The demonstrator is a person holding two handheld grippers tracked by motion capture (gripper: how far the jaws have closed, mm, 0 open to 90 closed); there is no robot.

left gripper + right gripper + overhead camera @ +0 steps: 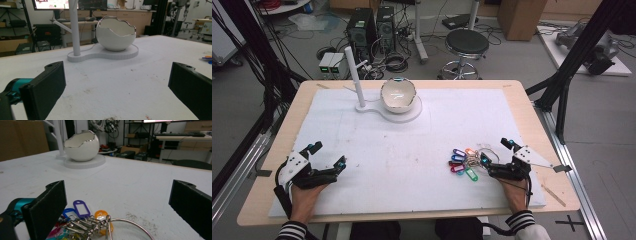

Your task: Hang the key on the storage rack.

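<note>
Right tongs (497, 151), held by the person's right hand (514, 192) at the near right of the table, stand with jaws wide apart and nothing between them, just behind a bunch of coloured plastic key tags on a large wire ring (464, 162). The bunch lies flat on the white foam mat (412, 150) covering the wooden table (522, 107); in the right gripper view the tags (82, 216) fan out low between the jaws, and the thin ring (132, 226) curves toward the bottom edge. Farther off, at the far middle of the mat, a white egg-shaped ceramic bowl with a jagged silver rim (398, 95) sits on a white flat stand (409, 114), beside a white upright post with a side peg (353, 75) on the same stand. Left tongs (328, 156), in the left hand (304, 200) at the near left, are likewise spread and empty, well apart from the bunch; the left gripper view looks along them toward the bowl (116, 33) and post (74, 27). Judged risks: closing on the loose tags rather than the ring may pinch one tag, letting the bunch swing or slip; the thin ring lying flush on the mat may escape the jaw tips; a low approach may dig the jaws into the soft foam; a dangling bunch could strike the bowl's rim.
</note>
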